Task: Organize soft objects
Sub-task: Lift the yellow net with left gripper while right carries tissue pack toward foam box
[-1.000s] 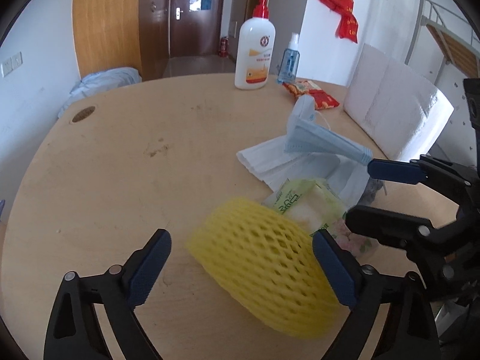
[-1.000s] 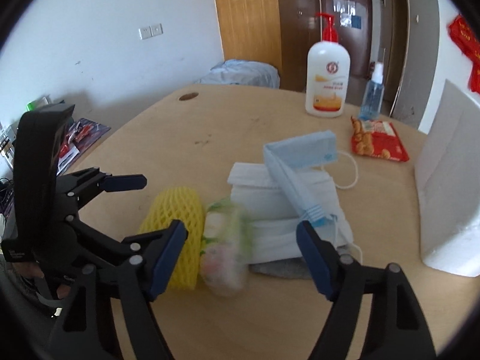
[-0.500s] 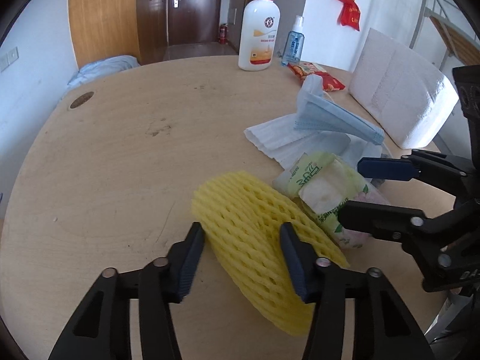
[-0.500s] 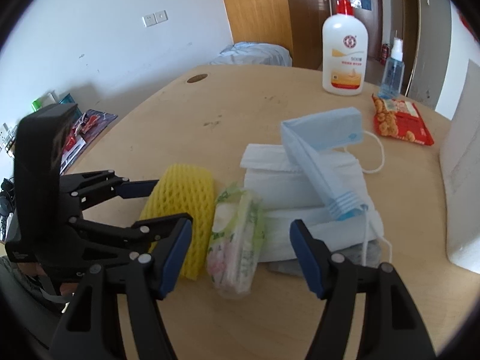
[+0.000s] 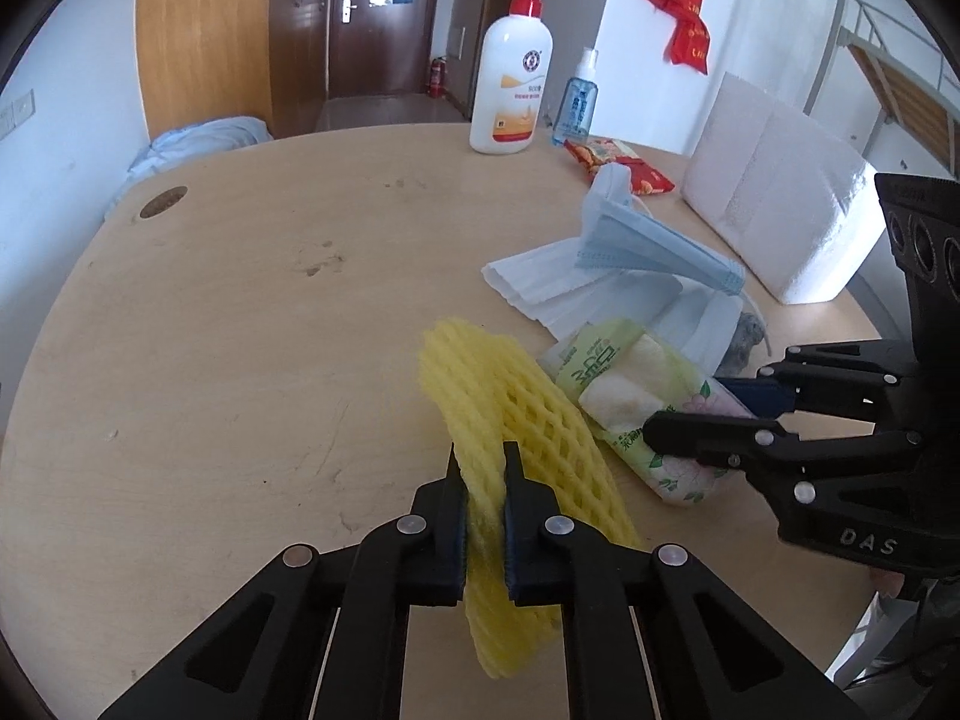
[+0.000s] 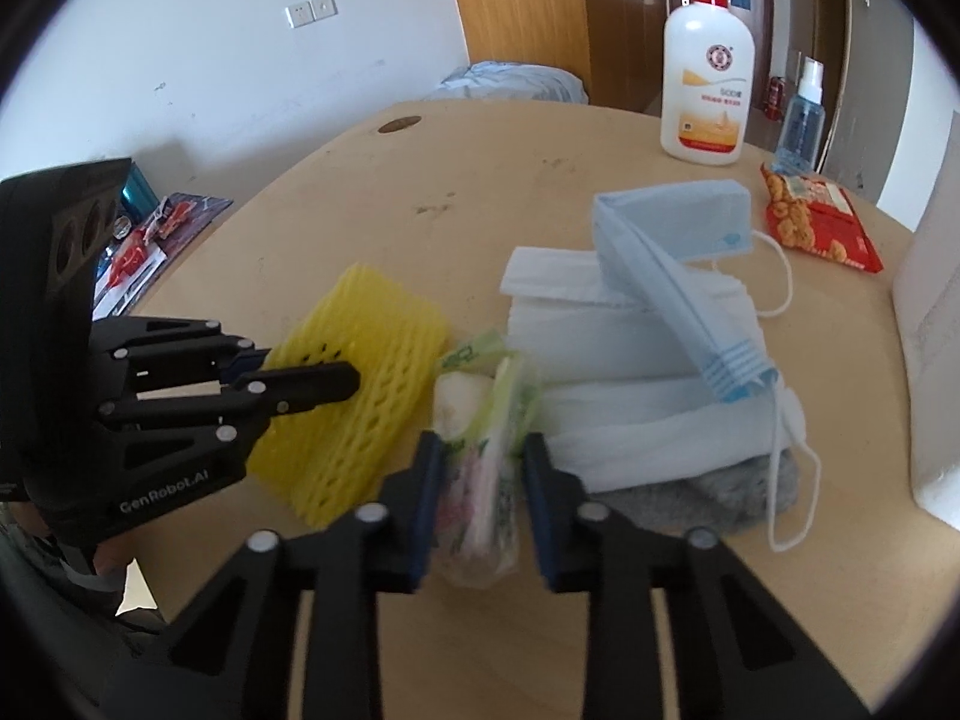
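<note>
My left gripper (image 5: 483,480) is shut on a yellow foam net sleeve (image 5: 528,414), squeezing it flat on edge on the wooden table (image 5: 240,330). The sleeve also shows in the right wrist view (image 6: 360,372), with the left gripper (image 6: 336,381) on it. My right gripper (image 6: 480,474) is shut on a green tissue pack (image 6: 480,456), which lies just right of the sleeve (image 5: 636,402). Behind it lies a pile of white face masks (image 6: 630,360) with a blue mask (image 6: 666,246) on top and a grey cloth (image 6: 720,492) beneath.
A white pump bottle (image 5: 510,84), a small blue spray bottle (image 5: 579,102) and a red snack packet (image 5: 618,165) stand at the table's far side. A white foam block (image 5: 780,204) sits at the right edge. A cable hole (image 5: 162,202) is far left.
Both grippers have closed: the left one onto the yellow foam sleeve, pinching it flat, and the right one onto the green tissue pack.
</note>
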Demonstrator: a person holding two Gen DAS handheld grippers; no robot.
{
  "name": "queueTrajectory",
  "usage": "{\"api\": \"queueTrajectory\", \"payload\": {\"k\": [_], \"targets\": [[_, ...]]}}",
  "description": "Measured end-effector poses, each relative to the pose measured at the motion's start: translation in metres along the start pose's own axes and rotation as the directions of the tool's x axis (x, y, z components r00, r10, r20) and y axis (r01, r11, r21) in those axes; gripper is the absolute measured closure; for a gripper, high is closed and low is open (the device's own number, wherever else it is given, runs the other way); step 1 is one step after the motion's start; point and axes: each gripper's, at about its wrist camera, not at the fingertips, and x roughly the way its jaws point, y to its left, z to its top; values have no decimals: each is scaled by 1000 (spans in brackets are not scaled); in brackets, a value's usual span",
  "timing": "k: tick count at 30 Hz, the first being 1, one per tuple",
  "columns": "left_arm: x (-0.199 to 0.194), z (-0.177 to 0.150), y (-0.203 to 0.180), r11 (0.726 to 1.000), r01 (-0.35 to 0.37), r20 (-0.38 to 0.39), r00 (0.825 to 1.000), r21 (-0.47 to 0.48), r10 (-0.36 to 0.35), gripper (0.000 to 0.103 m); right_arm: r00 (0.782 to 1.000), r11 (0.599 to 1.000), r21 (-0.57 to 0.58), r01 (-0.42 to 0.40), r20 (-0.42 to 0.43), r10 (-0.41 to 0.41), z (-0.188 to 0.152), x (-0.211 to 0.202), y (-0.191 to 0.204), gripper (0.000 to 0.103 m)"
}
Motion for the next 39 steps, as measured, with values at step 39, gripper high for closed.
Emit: {"api": "queueTrajectory", "payload": {"k": [39], "targets": [[-181,-37,-78,995,-29,473,881,92,-19,95,875,991,78,112,465,-135,-61,-184,54,88]]}}
